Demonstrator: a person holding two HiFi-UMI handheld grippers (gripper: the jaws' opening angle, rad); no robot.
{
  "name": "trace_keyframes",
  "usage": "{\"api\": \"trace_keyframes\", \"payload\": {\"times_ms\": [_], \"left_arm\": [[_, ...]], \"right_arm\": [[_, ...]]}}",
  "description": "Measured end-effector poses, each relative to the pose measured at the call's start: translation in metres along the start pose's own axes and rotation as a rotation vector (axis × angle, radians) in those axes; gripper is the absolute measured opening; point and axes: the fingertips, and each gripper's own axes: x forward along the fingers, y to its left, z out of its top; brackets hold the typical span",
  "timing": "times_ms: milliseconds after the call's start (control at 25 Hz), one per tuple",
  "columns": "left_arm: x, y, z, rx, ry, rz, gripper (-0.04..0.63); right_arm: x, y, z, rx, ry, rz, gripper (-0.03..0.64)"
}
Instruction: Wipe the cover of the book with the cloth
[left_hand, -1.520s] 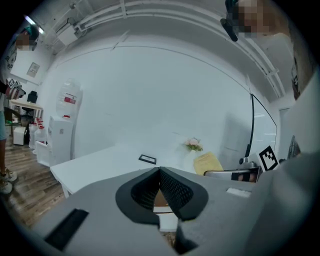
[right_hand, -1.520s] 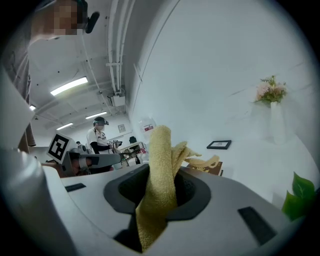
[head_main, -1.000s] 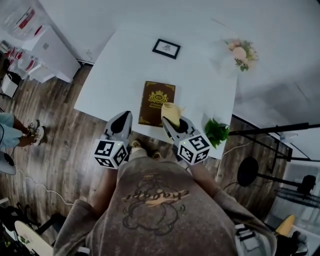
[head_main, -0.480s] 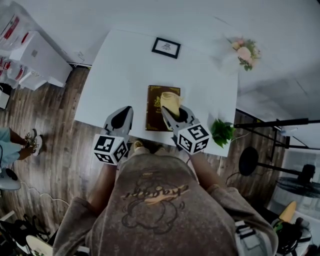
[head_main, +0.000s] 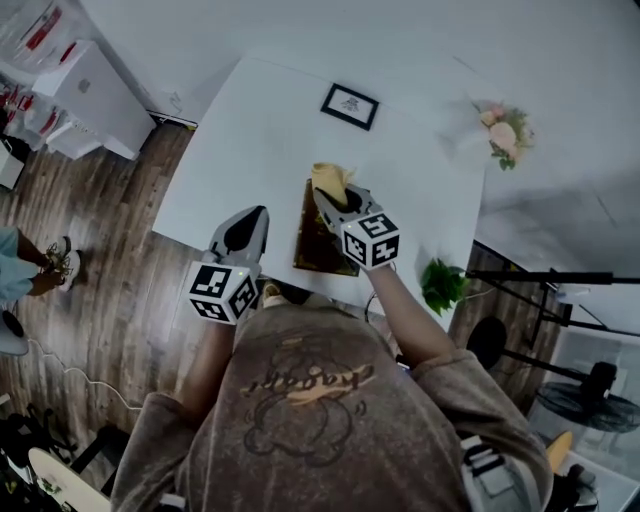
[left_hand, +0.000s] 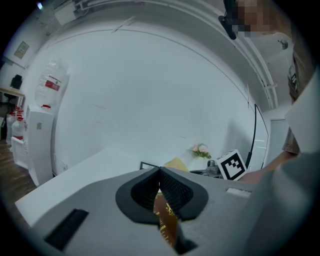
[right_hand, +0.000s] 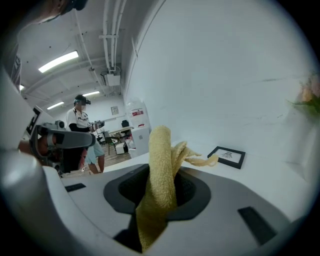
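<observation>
A brown book (head_main: 312, 240) lies on a white counter (head_main: 250, 140). The right hand-held gripper (head_main: 322, 195) clenches a yellow cloth (head_main: 330, 178) over the book's far end. The left hand-held gripper (head_main: 257, 213), jaws pressed together on nothing, hangs just left of the book.

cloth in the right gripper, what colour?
Pale yellow terry cloth; shows best in the right gripper view.

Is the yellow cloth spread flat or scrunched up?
Scrunched up: the cloth is a thick bunched fold pinched by the right gripper.
</observation>
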Motion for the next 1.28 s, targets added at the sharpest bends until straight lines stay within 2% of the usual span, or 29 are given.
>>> {"api": "trace_keyframes", "payload": {"times_ms": [320,560,960,1280], "left_arm": [[0.004,-0.002,-0.004,-0.018,-0.012,0.053,0.003],[0.002,0.000,-0.005,-0.030,-0.021,0.085,0.003],[0.017,-0.015,-0.013,-0.033,0.002,0.068,0.003],[0.031,-0.030,-0.021,-0.029,0.030,0.033,0.003]], "right_arm": [[0.041,-0.012,-0.039,-0.106,0.176,0.022,0.109],[0.061,-0.013,-0.070,-0.146,0.289,0.017,0.109],[0.060,-0.016,-0.077,-0.186,0.305,0.051,0.107],[0.032,-0.053,-0.084,-0.144,0.324,-0.009,0.107]]}}
